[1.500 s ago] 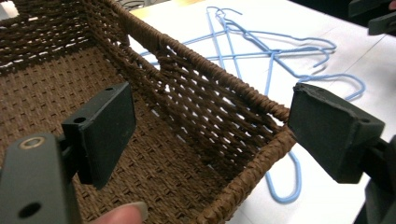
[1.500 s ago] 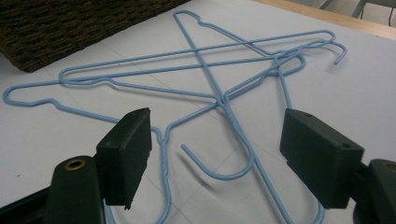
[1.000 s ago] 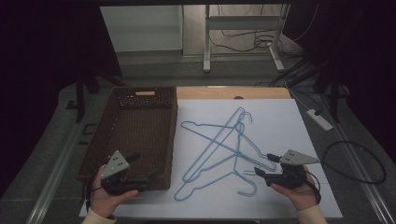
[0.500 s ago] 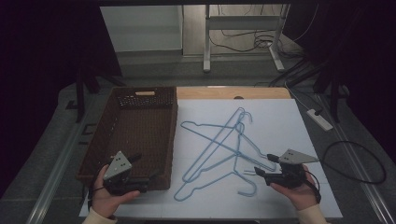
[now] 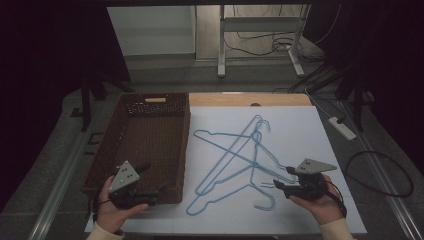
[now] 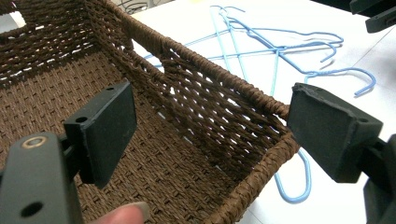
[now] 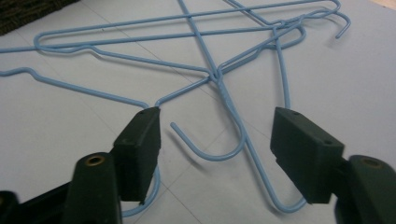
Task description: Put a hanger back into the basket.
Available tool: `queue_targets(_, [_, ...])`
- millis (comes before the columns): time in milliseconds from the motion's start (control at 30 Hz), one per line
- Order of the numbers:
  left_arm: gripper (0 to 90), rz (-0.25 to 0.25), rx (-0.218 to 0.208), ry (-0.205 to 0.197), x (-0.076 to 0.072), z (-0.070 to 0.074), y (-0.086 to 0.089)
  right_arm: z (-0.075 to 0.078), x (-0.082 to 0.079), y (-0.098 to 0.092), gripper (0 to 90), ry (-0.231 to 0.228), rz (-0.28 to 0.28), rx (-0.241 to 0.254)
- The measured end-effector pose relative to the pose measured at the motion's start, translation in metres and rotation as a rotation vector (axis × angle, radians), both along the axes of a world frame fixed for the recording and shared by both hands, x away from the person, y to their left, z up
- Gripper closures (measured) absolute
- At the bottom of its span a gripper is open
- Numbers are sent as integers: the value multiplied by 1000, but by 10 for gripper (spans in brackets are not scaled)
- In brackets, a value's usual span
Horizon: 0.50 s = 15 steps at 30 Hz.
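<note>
A tangle of light-blue wire hangers (image 5: 250,160) lies on the white sheet (image 5: 300,130) right of a brown woven basket (image 5: 185,145). My right gripper (image 5: 279,186) sits at the pile's near right end and points left. In the right gripper view its jaws (image 7: 215,119) stand open around a hanger's hook (image 7: 219,156), and they have just been closing a little without pressing on the wire. My left gripper (image 5: 162,189) is held at the basket's near right corner. In the left gripper view it (image 6: 212,95) is open, with the basket's rim (image 6: 224,77) between the jaws, untouched.
The basket's inside is bare weave. A wooden table edge (image 5: 250,99) shows behind the sheet. A power strip (image 5: 342,127) and a looped cable (image 5: 380,175) lie on the floor to the right. Metal desk legs (image 5: 221,45) stand beyond the table.
</note>
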<state>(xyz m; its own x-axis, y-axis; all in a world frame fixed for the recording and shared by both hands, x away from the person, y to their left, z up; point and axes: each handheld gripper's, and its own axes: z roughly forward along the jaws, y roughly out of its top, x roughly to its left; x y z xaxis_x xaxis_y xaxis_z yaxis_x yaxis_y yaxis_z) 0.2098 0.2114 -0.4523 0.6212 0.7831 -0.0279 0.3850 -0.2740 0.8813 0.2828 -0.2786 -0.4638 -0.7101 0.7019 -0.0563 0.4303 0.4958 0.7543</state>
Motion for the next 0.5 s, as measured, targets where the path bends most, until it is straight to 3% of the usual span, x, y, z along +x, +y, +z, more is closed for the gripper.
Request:
queue_targets(267, [164, -4, -11, -7, -2, 4, 1, 14, 22, 16, 447, 60, 10, -157])
queue_targets(333, [164, -6, -9, -9, -3, 5, 0, 15, 26, 19, 456, 79, 18, -173])
queue_targets(367, [164, -5, -8, -10, -3, 5, 0, 15, 31, 22, 477, 93, 27, -195])
queue_targets(433, [163, -4, -8, -10, -3, 5, 0, 13, 43, 31, 504, 146, 64, -283])
queue_targets(500, [163, -4, -8, -8, -3, 5, 0, 11, 52, 35, 516, 172, 74, -316])
